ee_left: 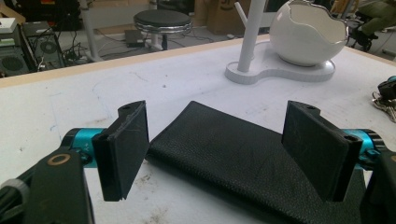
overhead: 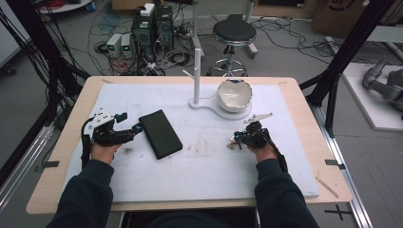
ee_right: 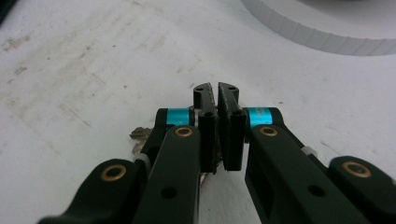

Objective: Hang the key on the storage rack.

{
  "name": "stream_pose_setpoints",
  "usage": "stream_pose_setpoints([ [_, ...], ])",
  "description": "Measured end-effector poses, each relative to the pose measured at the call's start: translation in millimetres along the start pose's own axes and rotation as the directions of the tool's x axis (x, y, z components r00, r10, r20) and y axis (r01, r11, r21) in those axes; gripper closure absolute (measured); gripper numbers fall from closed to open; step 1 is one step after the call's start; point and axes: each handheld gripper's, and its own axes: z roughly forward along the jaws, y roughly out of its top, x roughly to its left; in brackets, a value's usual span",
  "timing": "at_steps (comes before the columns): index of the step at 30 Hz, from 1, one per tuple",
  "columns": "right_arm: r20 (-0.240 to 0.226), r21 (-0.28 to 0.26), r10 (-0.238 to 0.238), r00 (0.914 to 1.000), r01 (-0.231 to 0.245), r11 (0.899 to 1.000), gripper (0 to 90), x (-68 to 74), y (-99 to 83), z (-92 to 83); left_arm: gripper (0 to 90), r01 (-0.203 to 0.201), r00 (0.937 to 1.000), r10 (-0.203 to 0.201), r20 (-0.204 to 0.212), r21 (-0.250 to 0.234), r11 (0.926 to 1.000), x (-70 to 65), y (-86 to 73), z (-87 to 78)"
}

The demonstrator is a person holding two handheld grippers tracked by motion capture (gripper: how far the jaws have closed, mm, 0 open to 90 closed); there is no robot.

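Note:
A black leather wallet (overhead: 160, 133) lies flat on the white mat (overhead: 204, 166), left of centre. My left gripper (overhead: 132, 121) is open at the wallet's near-left end, and in the left gripper view its jaws stand wide on either side of the wallet (ee_left: 233, 149), low over the mat. My right gripper (overhead: 239, 137) rests right of centre with its jaws pressed together (ee_right: 215, 88). A small bunch of keys (overhead: 233, 143) sticks out from under its tip, and a bit of them (ee_right: 139, 134) peeks out to the left of the jaws.
A white egg-shaped bowl (overhead: 234, 95) sits on a white base with an upright post (overhead: 196, 71) at the back centre of the mat. Beyond the wooden table edge (overhead: 190, 79) are a black stool (overhead: 233, 32), computers and cables on the floor.

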Motion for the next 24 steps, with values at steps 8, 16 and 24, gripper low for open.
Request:
stream_pose_setpoints([
  [8, 0.031, -0.064, 0.004, 0.9995, -0.002, 0.998, 90.0, -5.7, -2.1, -15.5, 23.4, 0.005, 1.0, -0.005, -0.001, -0.003, 1.0, 0.8, 0.0, -0.4],
  [16, 0.039, -0.085, 0.069, 0.9969, -0.065, 0.994, 65.4, -4.3, -0.9, -6.6, 23.7, 0.004, 1.0, -0.004, -0.001, 0.0, 1.0, 0.7, -0.2, -0.1],
  [24, -0.02, -0.023, 0.118, 0.9928, -0.118, 0.993, 73.7, -1.8, -1.0, 9.7, 24.2, 0.003, 1.0, -0.003, 0.002, 0.002, 1.0, 0.3, 0.0, -0.3],
])
